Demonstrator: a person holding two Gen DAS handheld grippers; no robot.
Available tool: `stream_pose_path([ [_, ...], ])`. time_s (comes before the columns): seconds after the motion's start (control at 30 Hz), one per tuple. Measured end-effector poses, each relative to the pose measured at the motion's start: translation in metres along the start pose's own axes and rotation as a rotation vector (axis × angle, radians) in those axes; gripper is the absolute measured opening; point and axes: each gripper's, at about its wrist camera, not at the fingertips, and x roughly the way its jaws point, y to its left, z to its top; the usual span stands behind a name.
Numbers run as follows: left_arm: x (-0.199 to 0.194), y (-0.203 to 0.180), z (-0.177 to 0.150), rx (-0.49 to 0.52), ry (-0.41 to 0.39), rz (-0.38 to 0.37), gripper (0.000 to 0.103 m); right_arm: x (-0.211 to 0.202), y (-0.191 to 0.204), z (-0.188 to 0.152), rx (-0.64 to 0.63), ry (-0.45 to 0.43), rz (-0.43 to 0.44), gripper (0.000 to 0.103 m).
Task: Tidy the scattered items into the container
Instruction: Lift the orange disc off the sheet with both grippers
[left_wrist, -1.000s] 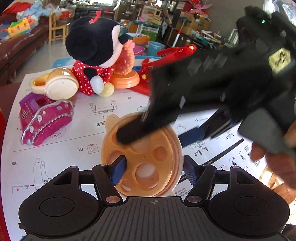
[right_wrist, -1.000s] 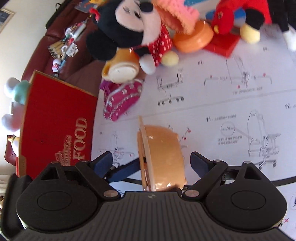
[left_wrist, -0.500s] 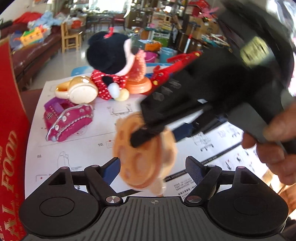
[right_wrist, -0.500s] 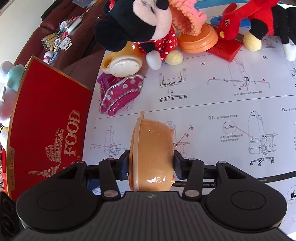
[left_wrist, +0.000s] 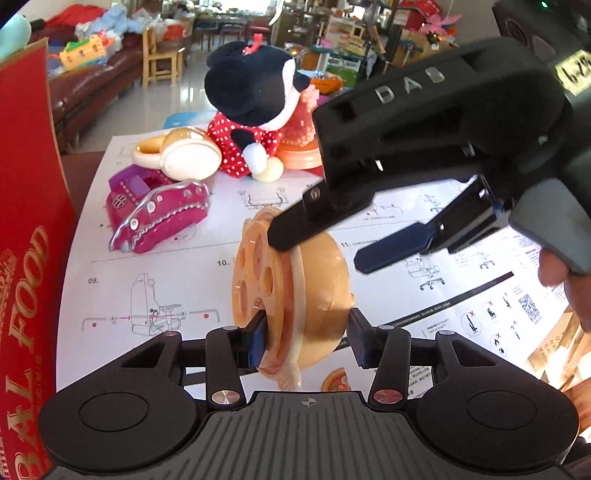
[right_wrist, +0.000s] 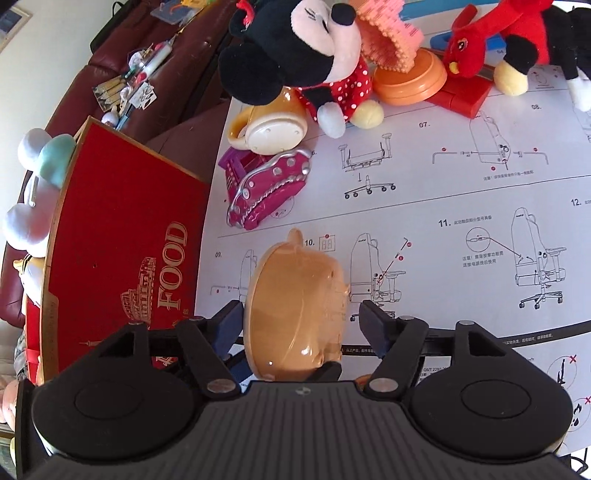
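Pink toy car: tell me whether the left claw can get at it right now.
Probably not yet. The left claw is closing on the orange toy pot, which fills its jaws. The paper between it and the pink toy car looks bare otherwise.

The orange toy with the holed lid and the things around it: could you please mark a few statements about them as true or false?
1. The orange toy stands on edge, its holed face turned toward the red box. True.
2. The pink toy shoe lies inside the red box. False: it lies on the instruction sheet, beside the box.
3. The mouse plush wears a red dress with white dots. True.
4. The red box bears the word TOYS. False: the word that shows is FOOD.
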Motion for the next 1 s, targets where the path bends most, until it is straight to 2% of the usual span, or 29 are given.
stream_pose_path([
  [0.3, -0.005, -0.019, -0.008, 0.046, 0.01, -0.03, 0.046, 0.01, 0.015, -0.006, -0.063, 0.01, -0.045, 0.084],
  [0.37, -0.006, -0.018, -0.009, 0.044, 0.015, -0.038, 0.046, 0.013, 0.016, -0.009, -0.095, 0.007, -0.066, 0.081],
  [0.4, -0.006, -0.018, -0.009, 0.044, 0.015, -0.038, 0.046, 0.015, 0.015, -0.01, -0.106, 0.006, -0.075, 0.076],
  [0.43, -0.007, -0.018, -0.009, 0.044, 0.015, -0.035, 0.046, 0.017, 0.014, -0.011, -0.116, 0.005, -0.092, 0.063],
  [0.5, -0.007, -0.018, -0.009, 0.032, 0.018, -0.022, 0.051, 0.017, 0.012, -0.012, -0.12, -0.001, -0.092, 0.063],
  [0.57, -0.007, -0.019, -0.009, 0.028, 0.018, 0.014, 0.065, 0.017, 0.014, -0.013, -0.132, -0.002, -0.094, 0.062],
  [0.67, -0.005, -0.021, -0.01, 0.061, 0.008, 0.077, 0.077, 0.017, 0.017, -0.013, -0.147, -0.001, -0.103, 0.062],
  [0.73, -0.004, -0.02, -0.01, 0.054, 0.018, 0.073, 0.076, 0.017, 0.017, -0.013, -0.147, 0.002, -0.105, 0.062],
  [0.8, -0.002, -0.02, -0.01, 0.056, 0.038, 0.055, 0.067, 0.018, 0.017, -0.012, -0.144, 0.006, -0.106, 0.063],
  [0.83, 0.0, -0.02, -0.011, 0.061, 0.054, 0.039, 0.059, 0.018, 0.017, -0.011, -0.145, 0.008, -0.109, 0.064],
  [1.0, -0.003, -0.023, -0.014, 0.092, 0.045, 0.048, 0.058, 0.025, 0.019, -0.011, -0.154, 0.028, -0.138, 0.067],
])
